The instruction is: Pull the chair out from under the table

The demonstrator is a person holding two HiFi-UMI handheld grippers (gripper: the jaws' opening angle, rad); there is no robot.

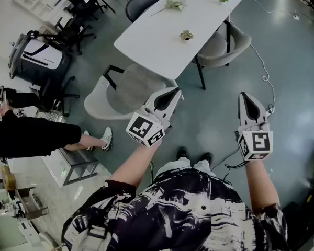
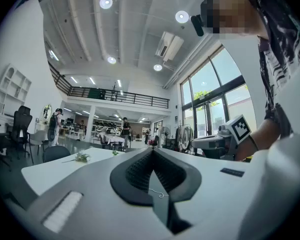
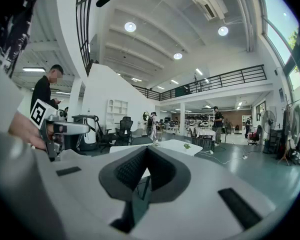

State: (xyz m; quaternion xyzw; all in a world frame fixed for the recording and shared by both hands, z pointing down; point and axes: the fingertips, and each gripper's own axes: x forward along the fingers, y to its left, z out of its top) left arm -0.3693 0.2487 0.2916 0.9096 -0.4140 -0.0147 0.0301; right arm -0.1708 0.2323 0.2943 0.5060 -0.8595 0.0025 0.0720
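Closed jaws on both grippers, tips pressed together, nothing held.

Head view: left gripper (image 1: 172,93) hanging over the pale chair (image 1: 112,95) at centre left, contact impossible to tell; right gripper (image 1: 244,96) right of centre, over bare floor (image 1: 209,114), well apart from the seat. Chair seat partly tucked under the near corner of the white table (image 1: 162,35), backrest toward the lower left.

Likely troubles:
- With shut jaws, no real hold, so a slip off the backrest.
- On a drag toward the lower left, a bump into the bystander's shoe (image 1: 107,137).
- On a knock against the table, toppled small plants (image 1: 186,34).
- At the right, a snag on the cable (image 1: 265,75).

Left gripper view: tips meeting at centre, tabletop at lower left, chair out of sight below.

Right gripper view: tips likewise together, table just beyond them, chair not to be made out.
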